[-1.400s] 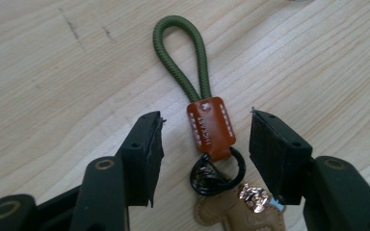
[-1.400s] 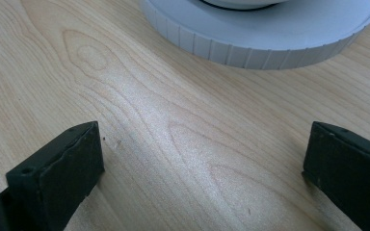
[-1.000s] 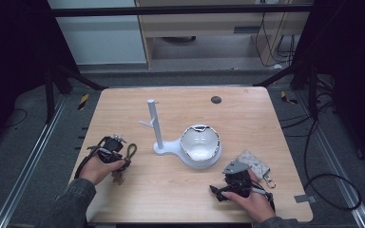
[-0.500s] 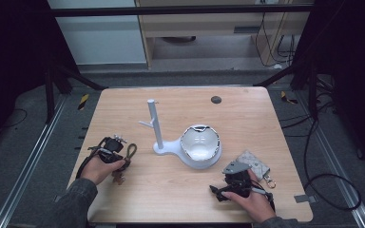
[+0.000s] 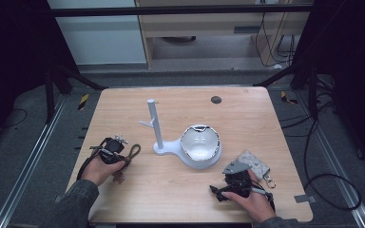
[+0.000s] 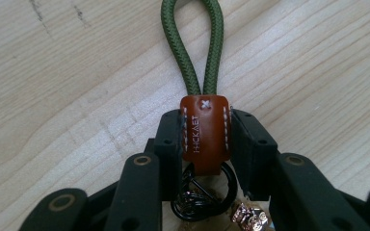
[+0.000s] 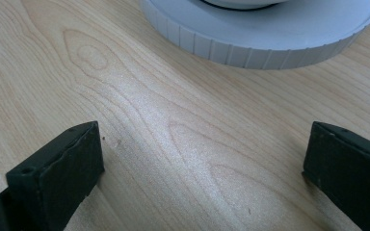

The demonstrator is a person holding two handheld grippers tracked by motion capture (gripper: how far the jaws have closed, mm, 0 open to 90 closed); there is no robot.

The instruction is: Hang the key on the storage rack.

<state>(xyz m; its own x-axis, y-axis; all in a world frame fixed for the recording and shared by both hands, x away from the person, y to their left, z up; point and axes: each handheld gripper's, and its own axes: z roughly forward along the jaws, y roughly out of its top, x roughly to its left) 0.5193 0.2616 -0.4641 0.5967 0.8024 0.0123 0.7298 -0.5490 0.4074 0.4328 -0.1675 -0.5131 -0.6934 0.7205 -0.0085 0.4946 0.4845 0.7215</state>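
A keychain lies on the table at the left: a green cord loop (image 6: 197, 43) joined by a brown leather tab (image 6: 205, 132), with a black ring (image 6: 202, 192) behind it. My left gripper (image 6: 205, 139) is shut on the leather tab; from above the left gripper (image 5: 115, 150) sits at the table's left with the green cord (image 5: 134, 151) sticking out to the right. My right gripper (image 7: 202, 159) stands open over bare wood, just short of the white stand's round base (image 7: 270, 33). In the high view the right gripper (image 5: 218, 192) lies near the front edge.
A white stand (image 5: 158, 137) with an upright post and a side peg joins a white bowl-like dish (image 5: 200, 142) at the table's middle. A grey pouch (image 5: 253, 161) with a ring lies right of my right hand. A dark round hole (image 5: 216, 99) marks the far side.
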